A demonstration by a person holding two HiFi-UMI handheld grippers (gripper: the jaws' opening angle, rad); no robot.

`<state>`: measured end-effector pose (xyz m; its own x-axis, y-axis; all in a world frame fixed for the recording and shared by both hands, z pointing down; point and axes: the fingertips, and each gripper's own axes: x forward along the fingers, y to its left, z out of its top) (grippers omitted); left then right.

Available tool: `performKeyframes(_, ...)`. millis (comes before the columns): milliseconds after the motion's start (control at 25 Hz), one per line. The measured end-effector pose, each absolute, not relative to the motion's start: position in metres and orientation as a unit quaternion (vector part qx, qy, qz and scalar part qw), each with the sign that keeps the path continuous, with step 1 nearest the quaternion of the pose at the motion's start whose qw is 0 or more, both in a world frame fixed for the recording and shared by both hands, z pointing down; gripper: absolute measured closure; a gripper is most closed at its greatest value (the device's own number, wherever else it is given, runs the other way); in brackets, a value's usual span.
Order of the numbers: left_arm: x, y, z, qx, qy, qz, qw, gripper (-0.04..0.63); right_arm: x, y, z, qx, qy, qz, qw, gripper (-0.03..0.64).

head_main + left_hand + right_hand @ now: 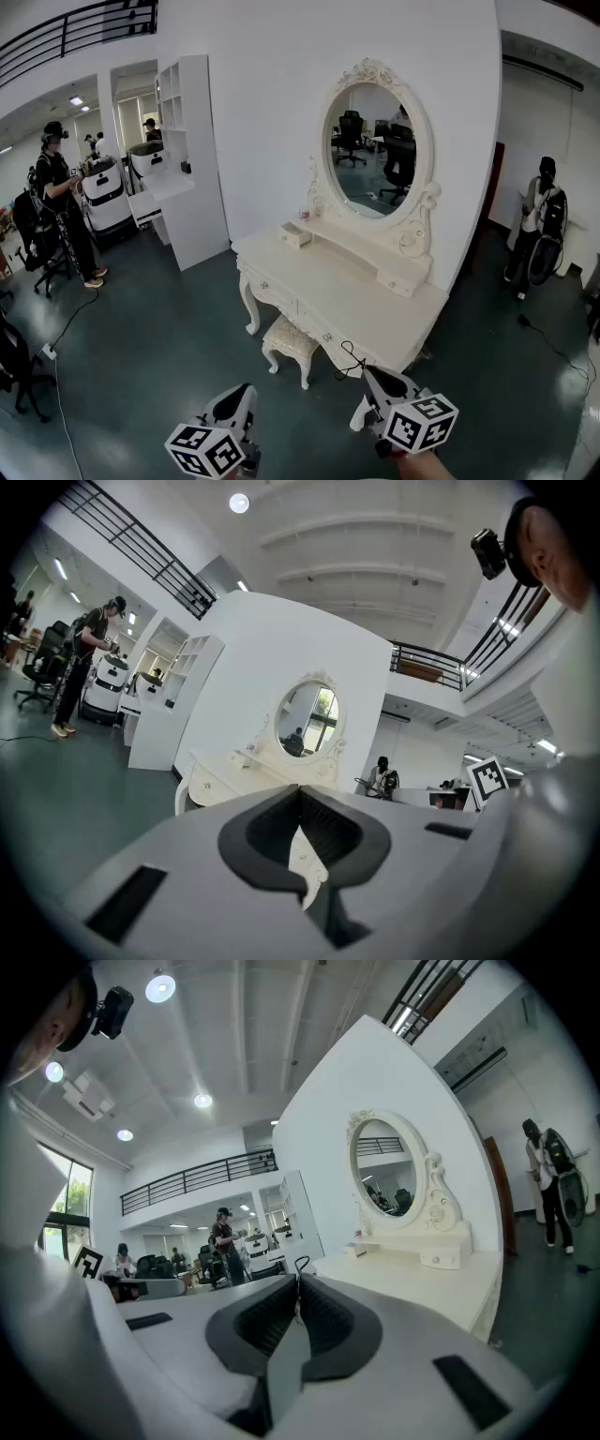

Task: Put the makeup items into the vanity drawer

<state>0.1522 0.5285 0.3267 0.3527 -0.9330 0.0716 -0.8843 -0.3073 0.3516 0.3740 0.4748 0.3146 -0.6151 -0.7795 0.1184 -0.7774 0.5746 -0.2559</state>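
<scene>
The left gripper (242, 392) and the right gripper (372, 377) are held low and side by side. Both point forward at the white table (349, 292). In the left gripper view, the left gripper (300, 787) has its jaws pressed together with nothing in them. In the right gripper view, the right gripper (298, 1279) is the same, tips touching and empty.

The table stands just past the grippers, a bit closer to the right one. A thin black cable (349, 360) hangs over its near edge. A little stool (289, 339) sits under it. The front drawers (272, 286) are closed. A small drawer box (294, 234) sits on top at the far left. A tiny pink thing (303, 215) is beside it, too small to tell what it is. Behind it all stands the oval mirror (375, 150).
</scene>
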Motion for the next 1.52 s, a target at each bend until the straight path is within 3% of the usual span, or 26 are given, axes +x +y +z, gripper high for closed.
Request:
performKeyframes(440,0.139,0.533,0.330,0.806,-0.562,-0.077,0.171,0.588,0.361,0.480,0.318,-0.440,0.886,-0.144,-0.002,0.580)
performKeyframes(920,0.090,0.540,0.340,0.796,-0.574,-0.077,0.178,0.588,0.322,0.478,0.328,-0.432,0.878,-0.202,0.044,0.580)
performKeyframes(1160,0.055,0.545,0.363,0.771,-0.601,-0.080,0.192,0.588,0.297,0.490,0.355,-0.426,0.883,-0.197,0.011,0.580)
performKeyframes(1520,0.059,0.525,0.381,0.779,-0.586,-0.065,0.213,0.588,0.293,0.468,0.373,-0.433,0.873,-0.223,0.009,0.580)
